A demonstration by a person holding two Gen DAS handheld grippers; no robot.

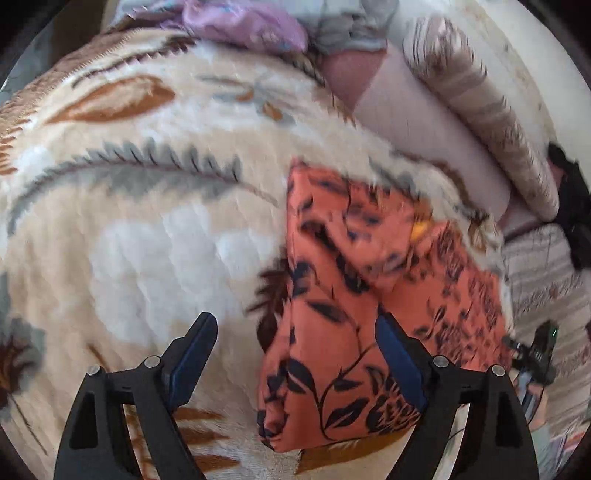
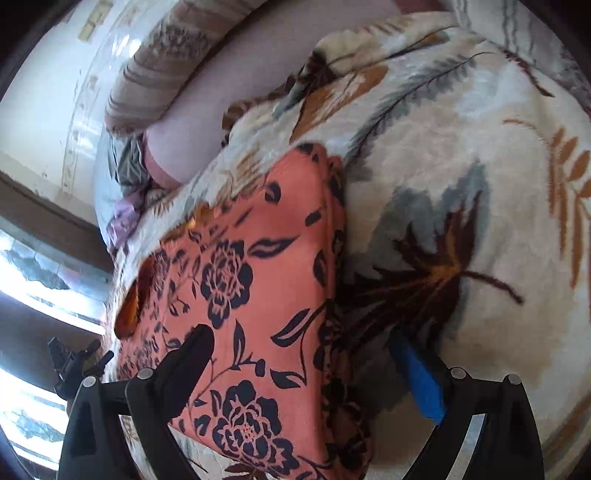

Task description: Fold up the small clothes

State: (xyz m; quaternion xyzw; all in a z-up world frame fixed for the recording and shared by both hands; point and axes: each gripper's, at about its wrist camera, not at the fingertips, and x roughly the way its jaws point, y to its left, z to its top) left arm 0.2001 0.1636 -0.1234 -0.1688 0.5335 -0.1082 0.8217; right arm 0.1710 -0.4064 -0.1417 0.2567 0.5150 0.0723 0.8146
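Folded orange cloth (image 1: 354, 295) lies flat on the blanket (image 1: 147, 229), under the left tongs' (image 1: 295, 332) right finger and the right tongs' (image 2: 303, 343) left finger, both tongs agape and empty; its near edge is cut off, print blurred

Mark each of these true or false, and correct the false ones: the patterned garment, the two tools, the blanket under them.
1. The orange floral garment lies on a fleece blanket printed with leaves. True.
2. The left tool is clamped shut on the garment. False: its jaws stand wide open and grip nothing.
3. The garment is plain, with no print. False: it carries dark flowers and leaves.
4. The right tool is open above the garment. True.
5. A purple cloth lies at the far edge of the blanket. True.
6. The garment hangs in the air. False: it rests flat on the blanket.
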